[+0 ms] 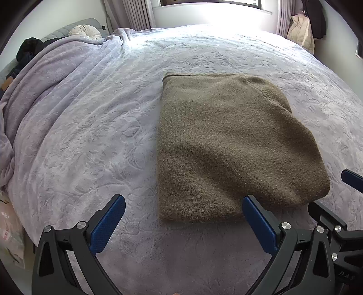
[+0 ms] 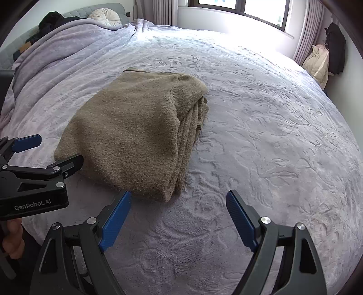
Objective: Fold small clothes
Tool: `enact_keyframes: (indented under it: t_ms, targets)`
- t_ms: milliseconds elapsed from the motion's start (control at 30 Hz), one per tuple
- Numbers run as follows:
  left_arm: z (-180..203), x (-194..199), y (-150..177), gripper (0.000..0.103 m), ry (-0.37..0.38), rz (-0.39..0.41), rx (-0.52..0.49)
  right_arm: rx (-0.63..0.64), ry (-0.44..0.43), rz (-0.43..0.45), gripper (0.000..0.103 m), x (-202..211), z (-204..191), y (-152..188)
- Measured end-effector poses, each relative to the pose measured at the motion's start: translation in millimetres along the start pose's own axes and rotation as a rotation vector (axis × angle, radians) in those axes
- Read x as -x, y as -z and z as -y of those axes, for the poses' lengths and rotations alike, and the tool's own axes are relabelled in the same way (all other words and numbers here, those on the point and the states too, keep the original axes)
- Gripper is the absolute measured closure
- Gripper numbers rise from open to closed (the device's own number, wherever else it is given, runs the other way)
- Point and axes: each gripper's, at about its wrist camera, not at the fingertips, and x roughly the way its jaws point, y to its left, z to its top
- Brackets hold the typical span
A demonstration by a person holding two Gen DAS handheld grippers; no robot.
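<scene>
Between your left gripper's [image 1: 183, 205] spread blue pads lies bare bedspread [image 1: 90, 140], with the near edge of the folded olive-brown knit sweater [image 1: 226, 145] just beyond its right pad; the jaws stand wide apart and hold nothing. Your right gripper [image 2: 178, 200] is likewise spread and empty, its left pad just short of the sweater's near right corner, where the stacked layers show along the side edge. Both claws sit low and just off the near hem, a placing that suits either taking that hem for one more fold or simply letting go of a finished one; which it is cannot be told from here. The sweater already reads as a compact rectangle, so the folding looks largely done.

Ahead of the claws, the sweater rests flat on the embossed lavender bedspread, its far edge toward the window [image 2: 240, 9]. Nothing lies between your pads and the fabric. Your two grippers are close beside each other, so mind a knock between them if you close inward.

Farther off, left of the left claw, a rumpled blanket [image 1: 45, 90] rises toward a round cream cushion [image 1: 85, 33] and dark clothing [image 1: 29, 48] at the headboard. Far right, a pale quilted jacket [image 2: 317, 61] and a dark garment [image 2: 337, 47] hang by the curtain [image 2: 306, 34], well apart from the work.
</scene>
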Motion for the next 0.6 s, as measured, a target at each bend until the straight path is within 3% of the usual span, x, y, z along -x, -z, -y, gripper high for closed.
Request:
enact_keyframes:
  t_ms: [600]
  targets:
    - [-0.3,0.7,-0.8,0.000,0.011,0.001,-0.020,-0.001,-0.008,-0.005,0.015,-1.4,4.7,-0.6]
